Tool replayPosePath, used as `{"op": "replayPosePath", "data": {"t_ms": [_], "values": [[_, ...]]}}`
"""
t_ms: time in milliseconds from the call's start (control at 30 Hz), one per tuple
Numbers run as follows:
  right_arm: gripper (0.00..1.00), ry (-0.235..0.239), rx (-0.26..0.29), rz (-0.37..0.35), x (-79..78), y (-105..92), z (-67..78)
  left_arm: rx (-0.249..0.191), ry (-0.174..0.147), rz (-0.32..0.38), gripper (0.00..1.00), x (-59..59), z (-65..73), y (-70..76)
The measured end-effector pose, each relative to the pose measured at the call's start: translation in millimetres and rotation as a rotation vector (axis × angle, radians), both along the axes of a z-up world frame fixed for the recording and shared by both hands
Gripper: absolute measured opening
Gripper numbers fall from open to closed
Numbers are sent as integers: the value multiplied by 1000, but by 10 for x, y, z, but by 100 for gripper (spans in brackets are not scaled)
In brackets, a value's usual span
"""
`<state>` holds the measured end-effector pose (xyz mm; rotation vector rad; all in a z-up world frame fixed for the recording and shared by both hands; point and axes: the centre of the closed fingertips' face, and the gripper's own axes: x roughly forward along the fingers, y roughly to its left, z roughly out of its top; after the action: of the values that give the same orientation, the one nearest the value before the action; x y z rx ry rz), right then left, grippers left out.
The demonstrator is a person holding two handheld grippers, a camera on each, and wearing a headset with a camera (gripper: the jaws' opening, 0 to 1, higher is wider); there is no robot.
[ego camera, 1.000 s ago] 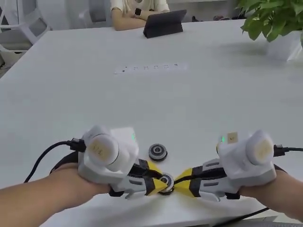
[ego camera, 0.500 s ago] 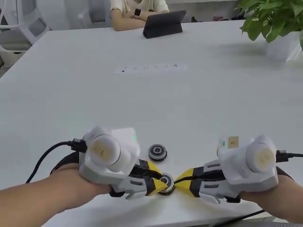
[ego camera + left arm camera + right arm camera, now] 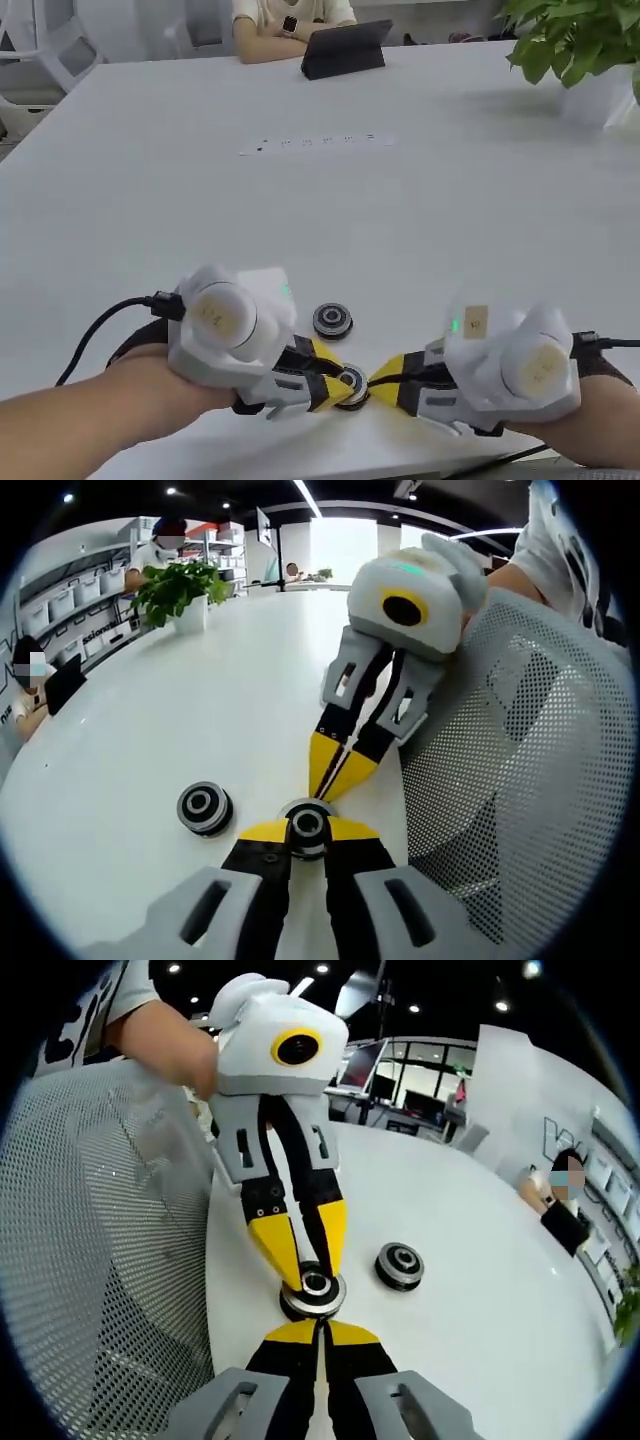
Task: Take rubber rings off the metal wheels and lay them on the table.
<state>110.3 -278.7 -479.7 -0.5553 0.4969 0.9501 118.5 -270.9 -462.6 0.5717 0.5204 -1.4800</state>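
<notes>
Right gripper (image 3: 320, 1332) rolled inward, jaws together beside the wheel (image 3: 313, 1290) left gripper (image 3: 305, 832) clamps; second wheel (image 3: 332, 320) nearby.

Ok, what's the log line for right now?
left tongs: shut on wheel | right tongs: shut at its rim | second wheel: apart on table

Two metal wheels on the one counter (image 3: 300, 220) — a far wheel (image 3: 332, 320) and a near wheel (image 3: 350, 383). Two tools: the left hand-held gripper (image 3: 338, 378) and the right hand-held gripper (image 3: 378, 382). Further off, one tablet (image 3: 345, 48), one potted plant (image 3: 570, 35), one seated person (image 3: 290, 20) — and one mesh chair (image 3: 520, 760).
</notes>
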Motion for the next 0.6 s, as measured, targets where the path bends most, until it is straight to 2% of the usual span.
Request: {"op": "replayPosePath", "data": {"t_ms": [100,167,233,300,367,433,467,533,600], "values": [[0,-29,-32,21,-2,4,7,1,0,2,7,0,0,1],[0,-25,-30,19,-3,0,1,1,0,2,7,0,0,1],[0,1,-6,-1,3,-1,4,2,0,3,7,-1,0,2],[0,68,63,-57,4,-3,6,2,-1,3,7,-2,1,1],[0,161,165,-126,16,-15,19,3,-1,3,7,-3,1,0],[0,266,289,-210,42,-32,45,4,-2,4,7,-3,1,0],[0,283,301,-225,36,-43,39,4,-2,4,7,-3,1,0],[0,347,397,-276,41,-60,69,4,-2,4,7,-4,1,-1],[0,373,432,-295,36,-65,72,4,-3,5,7,-3,0,-3]]}}
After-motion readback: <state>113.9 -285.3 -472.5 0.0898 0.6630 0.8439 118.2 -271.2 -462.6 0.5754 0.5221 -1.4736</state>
